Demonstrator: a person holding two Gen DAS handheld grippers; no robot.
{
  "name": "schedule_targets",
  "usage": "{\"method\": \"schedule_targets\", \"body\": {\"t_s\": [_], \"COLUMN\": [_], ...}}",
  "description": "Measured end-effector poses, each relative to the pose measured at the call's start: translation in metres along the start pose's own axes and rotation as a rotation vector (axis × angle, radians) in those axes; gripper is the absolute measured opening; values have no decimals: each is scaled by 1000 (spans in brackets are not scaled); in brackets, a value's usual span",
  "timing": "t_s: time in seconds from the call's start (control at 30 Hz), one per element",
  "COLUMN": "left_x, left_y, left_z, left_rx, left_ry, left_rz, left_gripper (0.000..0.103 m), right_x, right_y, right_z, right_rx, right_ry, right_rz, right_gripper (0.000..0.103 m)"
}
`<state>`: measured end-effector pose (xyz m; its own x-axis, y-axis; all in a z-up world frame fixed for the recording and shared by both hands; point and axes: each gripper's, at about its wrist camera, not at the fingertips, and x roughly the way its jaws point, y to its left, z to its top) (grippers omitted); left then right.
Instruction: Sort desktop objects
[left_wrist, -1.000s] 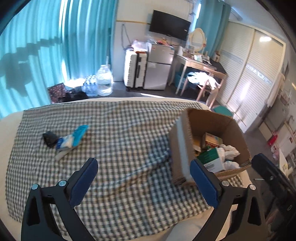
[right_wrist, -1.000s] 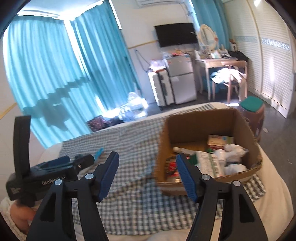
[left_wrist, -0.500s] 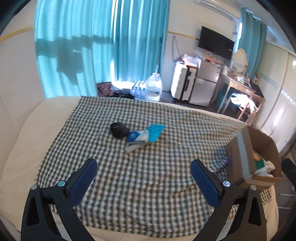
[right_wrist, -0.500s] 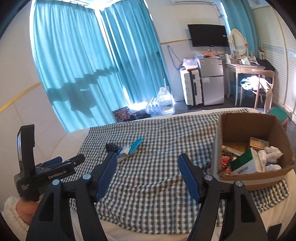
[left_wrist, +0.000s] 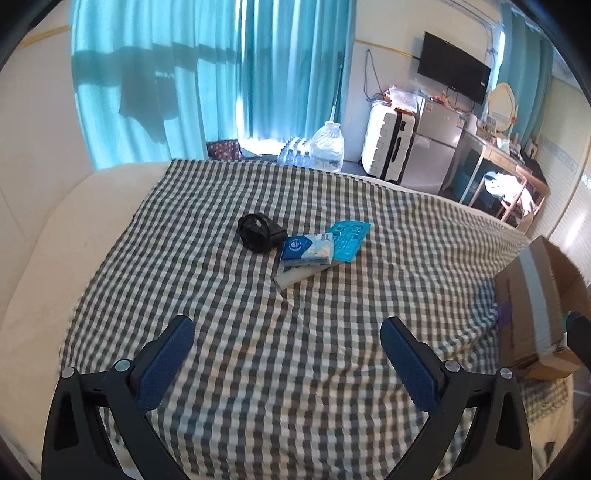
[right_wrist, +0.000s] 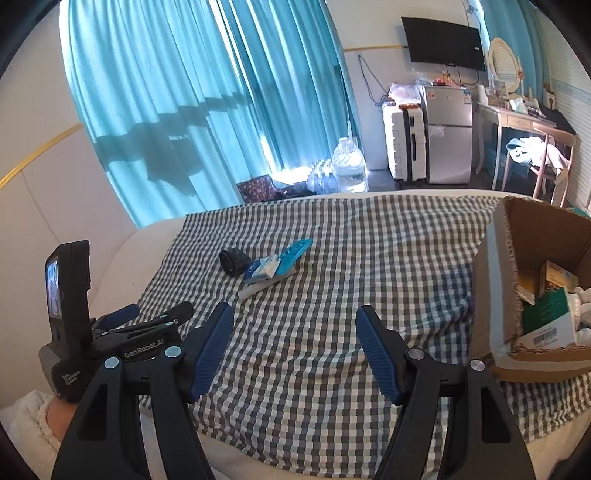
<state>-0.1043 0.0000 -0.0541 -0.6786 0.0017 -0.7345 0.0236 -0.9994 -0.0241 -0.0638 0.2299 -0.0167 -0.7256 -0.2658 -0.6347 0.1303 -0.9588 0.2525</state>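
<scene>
Starting at the left, our left gripper (left_wrist: 287, 354) stands with its blue pads spread wide and nothing between them, angled down over the checked cloth (left_wrist: 332, 369). In the right wrist view the same tool shows at the near left edge (right_wrist: 122, 325), nearer the pile's side of the bed than our right gripper. Ahead of it and further off, in the middle of the cloth, lie the things we have yet to sort: a black round object (left_wrist: 260, 232) on the left, touching a blue and white tissue pack (left_wrist: 306, 251), which lies on top of a pale flat bar (left_wrist: 295, 275) and against a teal sachet (left_wrist: 349, 240) on the right. The bar's long axis and the sachet's both run slantwise, from near left to far right, so we judge the jaws will need to turn to close across the narrow width, not along it. Moving right, our right gripper (right_wrist: 295, 350) is likewise spread with only cloth showing between its pads. At the far right stands the cardboard box (right_wrist: 495, 280), already holding several packets, close beside the right gripper and well apart from the pile. We judge the left hand the better placed for the pick.
</scene>
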Motion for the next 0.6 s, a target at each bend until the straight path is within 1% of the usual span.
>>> {"method": "schedule_targets", "body": {"t_s": [0.1, 0.23, 0.3, 0.4, 0.5, 0.6], "left_x": [23, 67, 93, 127, 161, 186], "left_y": [-10, -16, -19, -21, -25, -29], "left_z": [7, 18, 22, 28, 32, 33], "left_rx": [57, 99, 121, 160, 183, 197], "left_ry": [-19, -10, 1, 27, 51, 63], "left_rz": [16, 37, 31, 3, 1, 2], "left_gripper": [103, 103, 103, 103, 103, 103], "right_x": [29, 67, 88, 120, 154, 188], "right_y": [-7, -15, -20, -25, -30, -33], "right_z": [8, 14, 17, 22, 30, 42], "right_rx": [16, 40, 50, 57, 80, 99], "right_ry": [34, 82, 106, 133, 150, 155], "right_rz": [10, 29, 37, 34, 33, 29], "right_gripper": [69, 69, 69, 69, 69, 69]}}
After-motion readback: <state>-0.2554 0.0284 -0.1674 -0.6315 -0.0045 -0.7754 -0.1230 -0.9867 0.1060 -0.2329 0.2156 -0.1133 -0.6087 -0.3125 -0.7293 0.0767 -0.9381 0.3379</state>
